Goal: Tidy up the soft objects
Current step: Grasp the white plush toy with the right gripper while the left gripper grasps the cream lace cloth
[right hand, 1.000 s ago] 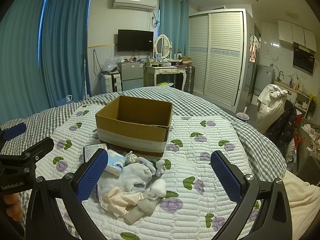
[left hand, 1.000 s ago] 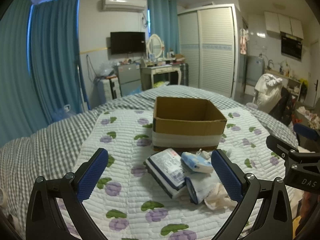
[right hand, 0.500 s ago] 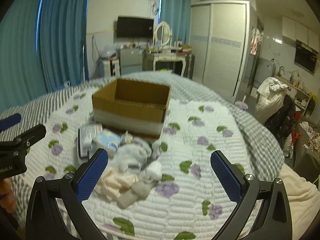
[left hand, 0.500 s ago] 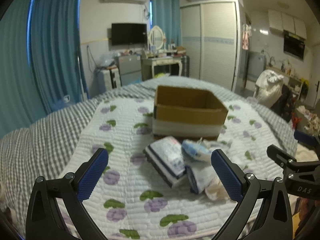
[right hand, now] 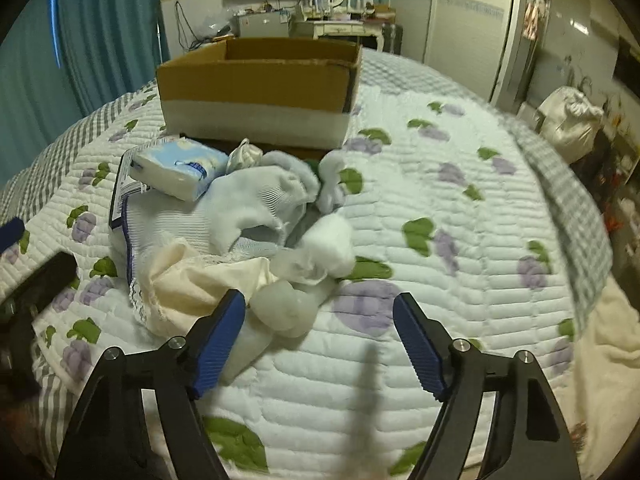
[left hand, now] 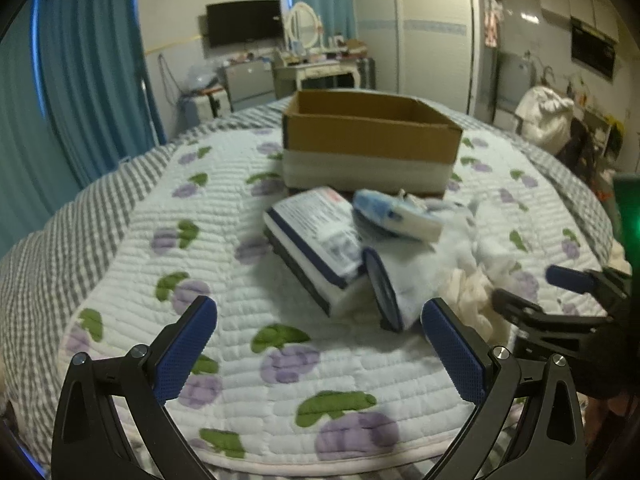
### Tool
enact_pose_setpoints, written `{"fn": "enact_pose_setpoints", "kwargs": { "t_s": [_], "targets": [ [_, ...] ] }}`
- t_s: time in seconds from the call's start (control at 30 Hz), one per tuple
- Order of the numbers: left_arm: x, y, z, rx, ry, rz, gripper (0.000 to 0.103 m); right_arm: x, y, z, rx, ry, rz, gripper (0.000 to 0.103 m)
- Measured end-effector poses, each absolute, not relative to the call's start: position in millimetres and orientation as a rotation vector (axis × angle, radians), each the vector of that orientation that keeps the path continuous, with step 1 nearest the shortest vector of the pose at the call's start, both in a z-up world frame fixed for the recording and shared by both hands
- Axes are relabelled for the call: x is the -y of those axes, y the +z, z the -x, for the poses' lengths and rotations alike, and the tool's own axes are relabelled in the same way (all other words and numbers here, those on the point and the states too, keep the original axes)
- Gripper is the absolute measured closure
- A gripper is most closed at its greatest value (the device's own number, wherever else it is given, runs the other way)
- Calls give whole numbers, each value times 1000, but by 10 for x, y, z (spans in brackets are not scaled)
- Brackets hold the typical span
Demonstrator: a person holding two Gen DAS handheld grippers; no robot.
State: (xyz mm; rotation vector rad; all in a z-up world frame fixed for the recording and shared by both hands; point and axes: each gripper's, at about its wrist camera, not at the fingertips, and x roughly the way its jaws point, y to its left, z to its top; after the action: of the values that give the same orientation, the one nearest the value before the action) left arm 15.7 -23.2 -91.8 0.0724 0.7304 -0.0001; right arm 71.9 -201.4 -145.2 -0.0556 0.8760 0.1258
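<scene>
A pile of soft things lies on the quilted bed in front of an open cardboard box (left hand: 368,136) (right hand: 256,88). It holds a flat wrapped pack (left hand: 316,236), a blue tissue pack (right hand: 178,168) (left hand: 394,216), pale blue socks (right hand: 260,200), a cream lace cloth (right hand: 192,284) and a white sock (right hand: 284,308). My left gripper (left hand: 320,344) is open and empty, just short of the pile's left side. My right gripper (right hand: 320,336) is open and low over the quilt, its left finger (right hand: 220,336) beside the white sock and cream cloth.
The bed's front edge lies just below both grippers. The right gripper shows in the left wrist view (left hand: 560,304), the left one at the left edge of the right wrist view (right hand: 36,280). A dresser, TV, wardrobe and curtains stand beyond the bed.
Both grippers have moved forward and down toward the pile. The right gripper's jaws have narrowed and now sit right at the white sock.
</scene>
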Motion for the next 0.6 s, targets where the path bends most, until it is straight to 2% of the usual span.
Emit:
{"fn": "enact_pose_setpoints", "kwargs": {
  "t_s": [0.1,0.17,0.6],
  "targets": [
    [280,-930,-170,-735,-3,-81,0,2010,-1547,-816,-905,177,8,42],
    [277,-915,-169,-736,-2,-67,0,2006,-1570,-839,-935,234,-40,66],
    [777,-927,-139,-804,-88,-40,0,2457,-926,-608,-816,176,-75,66]
  ]
}}
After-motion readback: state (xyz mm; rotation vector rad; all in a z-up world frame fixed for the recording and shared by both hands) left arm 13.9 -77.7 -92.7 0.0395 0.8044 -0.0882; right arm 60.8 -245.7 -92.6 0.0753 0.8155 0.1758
